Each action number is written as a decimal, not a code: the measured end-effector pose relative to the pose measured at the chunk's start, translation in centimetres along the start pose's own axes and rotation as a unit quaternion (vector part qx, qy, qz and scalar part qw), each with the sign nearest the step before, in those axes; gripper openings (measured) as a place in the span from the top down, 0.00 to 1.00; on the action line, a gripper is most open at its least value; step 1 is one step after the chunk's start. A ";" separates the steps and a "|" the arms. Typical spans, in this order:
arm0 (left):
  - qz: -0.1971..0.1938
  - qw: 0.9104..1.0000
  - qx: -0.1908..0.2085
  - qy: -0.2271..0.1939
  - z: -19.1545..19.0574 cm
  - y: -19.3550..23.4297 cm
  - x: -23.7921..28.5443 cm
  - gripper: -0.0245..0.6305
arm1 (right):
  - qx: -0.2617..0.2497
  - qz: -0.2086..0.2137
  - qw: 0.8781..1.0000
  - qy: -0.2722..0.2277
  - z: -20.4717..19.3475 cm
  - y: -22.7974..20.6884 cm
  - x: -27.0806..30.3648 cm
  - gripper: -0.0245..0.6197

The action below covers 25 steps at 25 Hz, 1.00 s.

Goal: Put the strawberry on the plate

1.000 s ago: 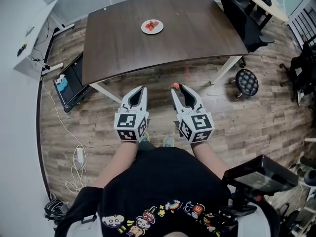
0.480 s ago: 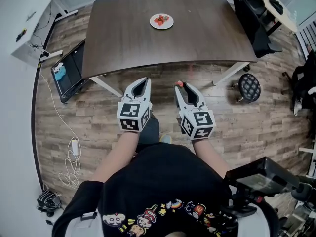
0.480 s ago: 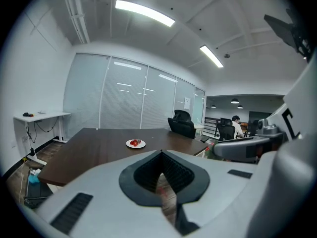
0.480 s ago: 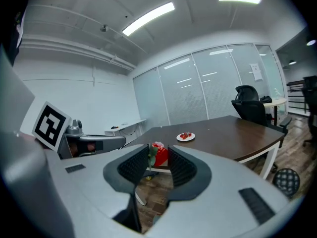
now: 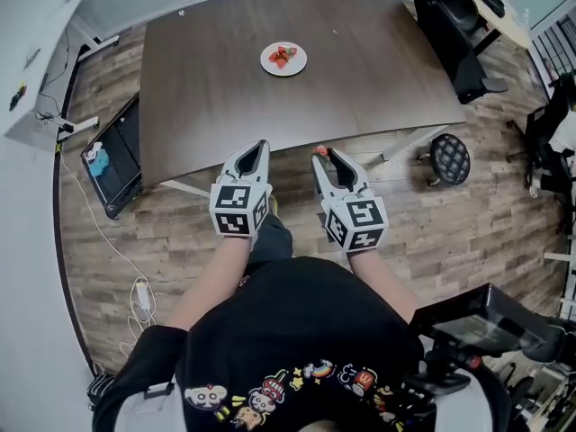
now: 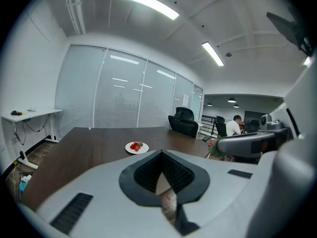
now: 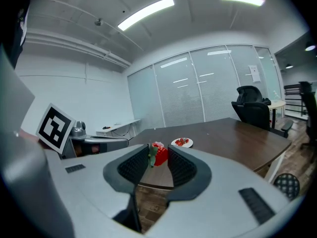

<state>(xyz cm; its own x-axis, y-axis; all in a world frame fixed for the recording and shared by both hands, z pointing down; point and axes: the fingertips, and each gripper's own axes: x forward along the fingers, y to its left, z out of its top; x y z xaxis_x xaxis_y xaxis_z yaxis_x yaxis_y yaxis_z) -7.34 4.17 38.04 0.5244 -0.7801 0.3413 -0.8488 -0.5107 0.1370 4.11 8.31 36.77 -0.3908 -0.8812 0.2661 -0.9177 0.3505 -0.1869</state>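
A white plate (image 5: 284, 68) with strawberries on it sits far back on the dark brown table (image 5: 216, 97); it also shows as the plate (image 6: 135, 148) and the plate (image 7: 182, 143) in the two gripper views. My right gripper (image 5: 323, 156) is shut on a red strawberry (image 7: 157, 154), held at the table's near edge; the strawberry (image 5: 319, 151) shows at its tips in the head view. My left gripper (image 5: 256, 148) is beside it, shut and empty, its tips touching.
A black office chair (image 5: 450, 34) stands at the table's right, with a round black stool (image 5: 449, 157) on the wood floor. A white desk (image 5: 31, 61) is at the left, with a black bin (image 5: 112, 156) beside the table. Someone sits in the far background (image 6: 234, 126).
Both grippers have come closer to the table's near edge; the table and plate now lie nearer in view. The right gripper still holds the strawberry.
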 end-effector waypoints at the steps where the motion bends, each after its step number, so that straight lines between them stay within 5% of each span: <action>1: -0.003 1.000 0.001 0.001 0.4 0.5 0.7 0.96 | 0.001 -0.003 1.000 0.001 0.3 -0.2 0.8 0.76; 25: -0.095 0.995 0.000 0.033 4.3 9.4 14.8 0.96 | 0.016 -0.057 0.998 0.030 3.3 -3.3 17.0 0.76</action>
<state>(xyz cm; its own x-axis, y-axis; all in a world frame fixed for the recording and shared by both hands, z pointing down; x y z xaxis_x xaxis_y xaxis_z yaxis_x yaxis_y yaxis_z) -7.28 -13.78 40.41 0.6705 -0.6433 0.3696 -0.7342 -0.6471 0.2057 0.74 -8.89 38.78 -0.2877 -0.8938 0.3440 -0.9544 0.2375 -0.1811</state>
